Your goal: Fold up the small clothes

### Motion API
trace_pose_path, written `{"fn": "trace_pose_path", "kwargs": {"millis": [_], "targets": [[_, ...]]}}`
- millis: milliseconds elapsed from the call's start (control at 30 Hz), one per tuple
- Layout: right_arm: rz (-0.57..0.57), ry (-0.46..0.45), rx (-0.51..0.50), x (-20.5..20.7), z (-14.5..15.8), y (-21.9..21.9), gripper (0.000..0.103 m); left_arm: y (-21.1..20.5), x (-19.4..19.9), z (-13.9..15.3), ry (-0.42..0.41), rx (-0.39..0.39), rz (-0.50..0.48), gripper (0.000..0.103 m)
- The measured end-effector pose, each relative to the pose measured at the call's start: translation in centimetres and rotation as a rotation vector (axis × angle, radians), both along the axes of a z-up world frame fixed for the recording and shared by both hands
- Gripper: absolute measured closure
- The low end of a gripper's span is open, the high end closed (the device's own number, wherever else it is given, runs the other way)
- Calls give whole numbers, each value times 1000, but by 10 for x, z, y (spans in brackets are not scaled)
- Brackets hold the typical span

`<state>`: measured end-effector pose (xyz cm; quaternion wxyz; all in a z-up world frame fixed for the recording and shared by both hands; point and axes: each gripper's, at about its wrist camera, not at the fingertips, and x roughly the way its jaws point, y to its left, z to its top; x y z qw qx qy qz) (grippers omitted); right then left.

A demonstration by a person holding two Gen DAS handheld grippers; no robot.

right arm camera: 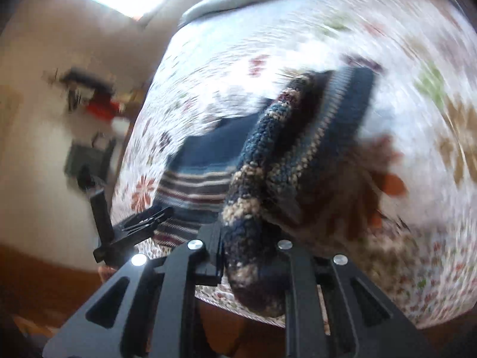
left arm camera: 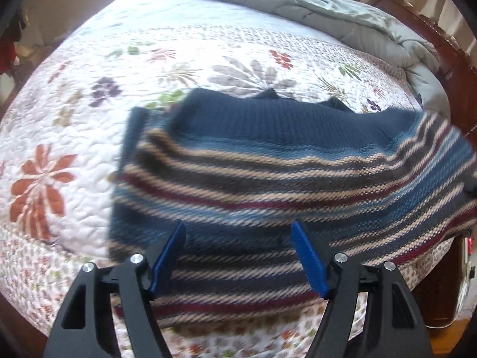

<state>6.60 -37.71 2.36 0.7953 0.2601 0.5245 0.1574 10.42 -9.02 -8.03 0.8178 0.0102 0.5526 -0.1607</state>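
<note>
Writing or brand marks are nowhere legible in the left wrist view; the only candidate is a small red-lit panel (left arm camera: 468,244) at the right edge beyond the sweater, too blurred to read. The striped knit sweater (left arm camera: 286,179) lies spread on the floral quilt (left arm camera: 74,125) of the bed, its dark blue ribbed band on the far side and its striped body reaching toward the camera. Its right part runs off the picture and is smeared by blur. Beyond the sweater, a grey-green comforter (left arm camera: 328,9) is bunched at the far end of the bed, and a dark wooden bed frame (left arm camera: 456,68) curves along the right. The left tongs (left arm camera: 238,229) stand wide apart, blue pads (left arm camera: 167,256) showing, hovering over the near part of the sweater with nothing between them; whether they touch the knit I cannot tell.

In the right wrist view, heavy blur hides most detail and nothing can be read. The right tongs (right arm camera: 253,256) are clamped on a bunched roll of the sweater (right arm camera: 268,161), which rises from them toward the quilt (right arm camera: 387,44). Left of that roll, the flat striped part lies on the bed, and the other black tool (right arm camera: 131,226) pokes in at its near edge. The wall items further left are unrecognisable.
</note>
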Motion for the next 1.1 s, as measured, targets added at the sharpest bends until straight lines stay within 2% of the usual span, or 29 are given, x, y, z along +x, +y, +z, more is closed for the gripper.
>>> {"fn": "trace_pose_path", "kwargs": {"millis": [133, 267, 333, 467, 533, 600, 667, 833, 867, 1000, 1100], "targets": [[142, -65, -94, 19, 20, 79, 88, 30, 1, 7, 16, -58, 46, 29], [290, -72, -172, 30, 6, 158, 88, 59, 6, 11, 18, -69, 106, 29], [349, -49, -213, 31, -12, 191, 88, 69, 8, 12, 21, -79, 129, 29], [410, 18, -242, 36, -57, 228, 87, 86, 11, 13, 42, -114, 166, 29], [424, 70, -256, 37, -82, 240, 81, 89, 12, 13, 48, -119, 177, 29], [436, 118, -232, 32, -103, 240, 62, 89, 12, 15, 49, -118, 174, 29], [435, 116, -161, 30, -106, 235, 54, 85, 11, 18, 46, -116, 161, 29], [402, 68, -21, 15, -74, 204, 53, 67, 15, 21, 52, -120, 121, 29], [388, 57, -24, 11, -67, 196, 53, 60, 16, 22, 58, -126, 107, 29], [310, 0, -158, -9, -40, 156, 53, 26, 22, 20, 79, -133, 42, 29], [259, -6, -222, -23, -36, 129, 53, 2, 30, 8, 131, -131, 13, 29]]}}
